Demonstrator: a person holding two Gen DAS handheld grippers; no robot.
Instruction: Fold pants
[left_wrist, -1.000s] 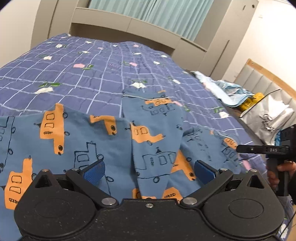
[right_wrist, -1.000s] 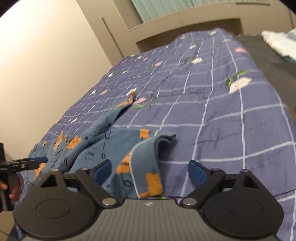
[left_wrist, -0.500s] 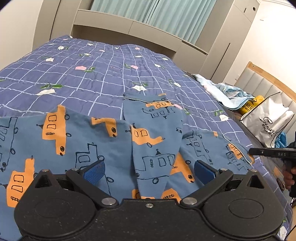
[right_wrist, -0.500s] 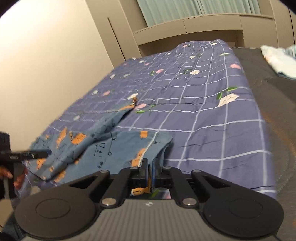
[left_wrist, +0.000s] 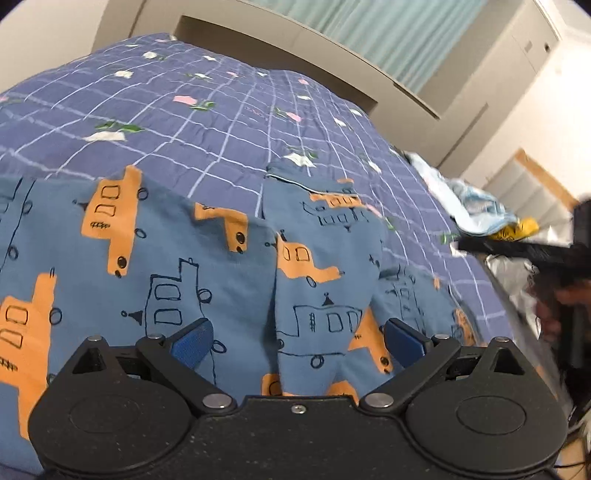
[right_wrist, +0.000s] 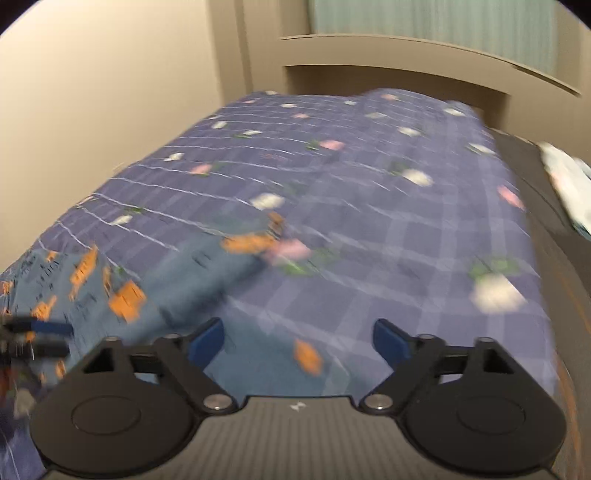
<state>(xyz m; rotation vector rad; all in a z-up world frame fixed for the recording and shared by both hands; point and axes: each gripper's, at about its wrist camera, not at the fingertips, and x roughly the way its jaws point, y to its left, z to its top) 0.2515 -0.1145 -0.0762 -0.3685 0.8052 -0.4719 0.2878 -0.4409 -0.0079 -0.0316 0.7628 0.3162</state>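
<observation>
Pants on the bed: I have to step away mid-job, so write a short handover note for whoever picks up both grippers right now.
Left gripper: open, holding nothing, low over the pants.
Right gripper: open, holding nothing, over the pants' edge; its view is blurred by motion.
Pants: blue with orange print, lying on the checked bedspread. One leg is bunched and creased, overlapping the flatter part.
Done: no neat fold visible.
Left: probably flatten the bunched leg, lay the legs together, then fold. Neither gripper has a grip, so start by grasping.
</observation>
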